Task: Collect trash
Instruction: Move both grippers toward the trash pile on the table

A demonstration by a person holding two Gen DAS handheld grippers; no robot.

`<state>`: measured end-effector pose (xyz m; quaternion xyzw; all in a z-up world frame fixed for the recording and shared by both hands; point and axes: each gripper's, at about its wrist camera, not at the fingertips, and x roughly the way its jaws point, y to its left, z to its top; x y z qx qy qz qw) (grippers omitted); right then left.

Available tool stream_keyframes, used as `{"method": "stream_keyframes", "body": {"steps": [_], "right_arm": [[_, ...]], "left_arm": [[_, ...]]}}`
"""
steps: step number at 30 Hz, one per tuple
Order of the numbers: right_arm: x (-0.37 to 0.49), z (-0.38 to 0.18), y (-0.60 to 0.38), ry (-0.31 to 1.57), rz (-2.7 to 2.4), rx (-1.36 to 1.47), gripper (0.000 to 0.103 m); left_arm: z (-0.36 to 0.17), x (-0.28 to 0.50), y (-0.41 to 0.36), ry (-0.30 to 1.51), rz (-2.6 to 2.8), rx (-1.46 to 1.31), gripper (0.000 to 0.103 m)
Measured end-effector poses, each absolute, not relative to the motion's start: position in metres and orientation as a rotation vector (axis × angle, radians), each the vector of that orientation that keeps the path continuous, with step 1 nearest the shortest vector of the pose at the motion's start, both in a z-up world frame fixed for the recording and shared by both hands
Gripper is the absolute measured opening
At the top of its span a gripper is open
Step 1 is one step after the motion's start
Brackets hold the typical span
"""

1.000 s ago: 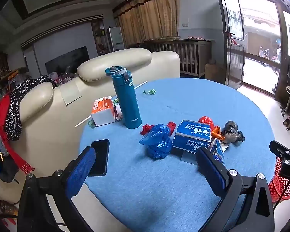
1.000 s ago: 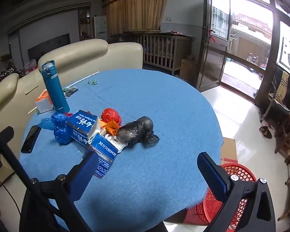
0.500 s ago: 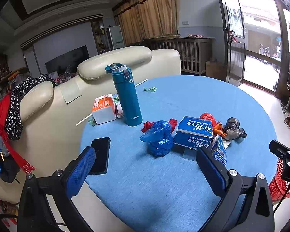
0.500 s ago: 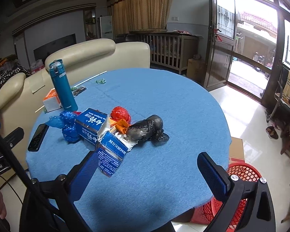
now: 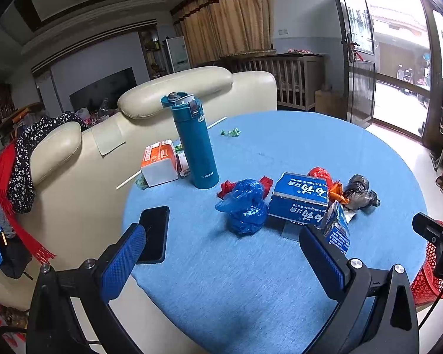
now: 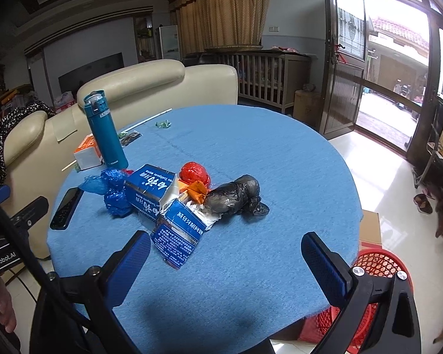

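Both grippers hover wide open and empty over the near edge of the round blue table (image 6: 280,153). Ahead of the left gripper (image 5: 221,253) lies a crumpled blue bag (image 5: 245,203); ahead of the right gripper (image 6: 226,258), a torn blue toothpaste box (image 6: 177,230), beside a black bag (image 6: 236,196). A red basket (image 6: 378,265) stands on the floor under the right gripper's right finger.

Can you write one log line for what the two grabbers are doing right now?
left gripper: open, empty | right gripper: open, empty | crumpled blue plastic bag, black plastic bag: on round blue table | red mesh basket: beside table
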<state>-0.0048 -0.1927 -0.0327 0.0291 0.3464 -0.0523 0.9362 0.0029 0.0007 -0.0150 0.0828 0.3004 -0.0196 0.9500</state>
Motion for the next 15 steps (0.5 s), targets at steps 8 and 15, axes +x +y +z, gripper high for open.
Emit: {"method": "stream_keyframes", "body": {"steps": [8,15], "right_arm": [[-0.003,-0.036,-0.192,0.719,-0.103,0.061,0.103],[0.002,-0.046,-0.193,0.750,-0.085,0.078,0.103]], "left_arm": [[-0.018,0.004,0.001,0.607,-0.042,0.152,0.103],[-0.026,0.010,0.003,0.614,-0.050,0.118,0.103]]}}
